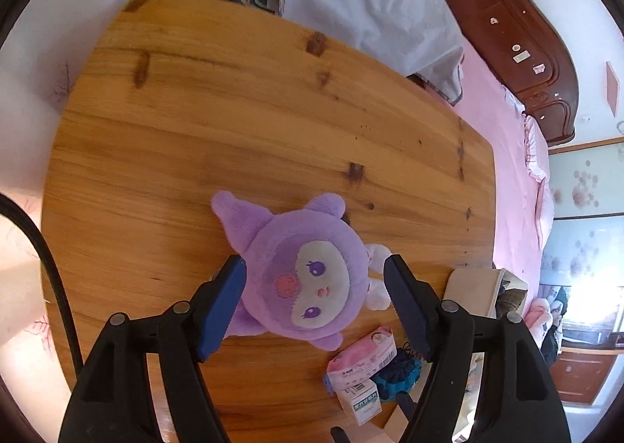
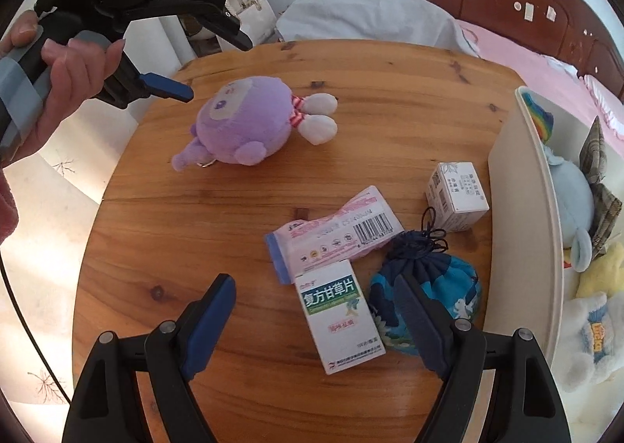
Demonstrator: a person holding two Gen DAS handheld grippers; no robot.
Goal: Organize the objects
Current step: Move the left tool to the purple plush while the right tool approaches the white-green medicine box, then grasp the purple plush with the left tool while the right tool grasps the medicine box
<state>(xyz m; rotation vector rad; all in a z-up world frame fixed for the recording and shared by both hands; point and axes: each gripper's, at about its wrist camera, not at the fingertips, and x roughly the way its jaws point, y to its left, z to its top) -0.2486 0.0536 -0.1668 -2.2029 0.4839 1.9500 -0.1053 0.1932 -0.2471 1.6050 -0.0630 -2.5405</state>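
A purple plush toy (image 1: 308,279) lies face up on the round wooden table (image 1: 234,111). My left gripper (image 1: 316,279) hangs over it, open, with the toy's head framed between the blue pads but not touched. In the right wrist view a hand holds this left gripper (image 2: 214,66) above and left of the purple plush toy (image 2: 249,119). My right gripper (image 2: 312,291) stands open low over the table (image 2: 390,92), with a white medicine box with a green label (image 2: 339,318) between its fingers, untouched. A blue drawstring pouch (image 2: 440,283) sits partly behind the right finger.
A pink tissue packet (image 2: 335,232) and a small white box (image 2: 458,197) lie near the pouch. A white bin (image 2: 522,209) holding several soft toys stands at the table's right edge. A bed with pink sheets (image 2: 526,64) and a wooden headboard lies beyond the table.
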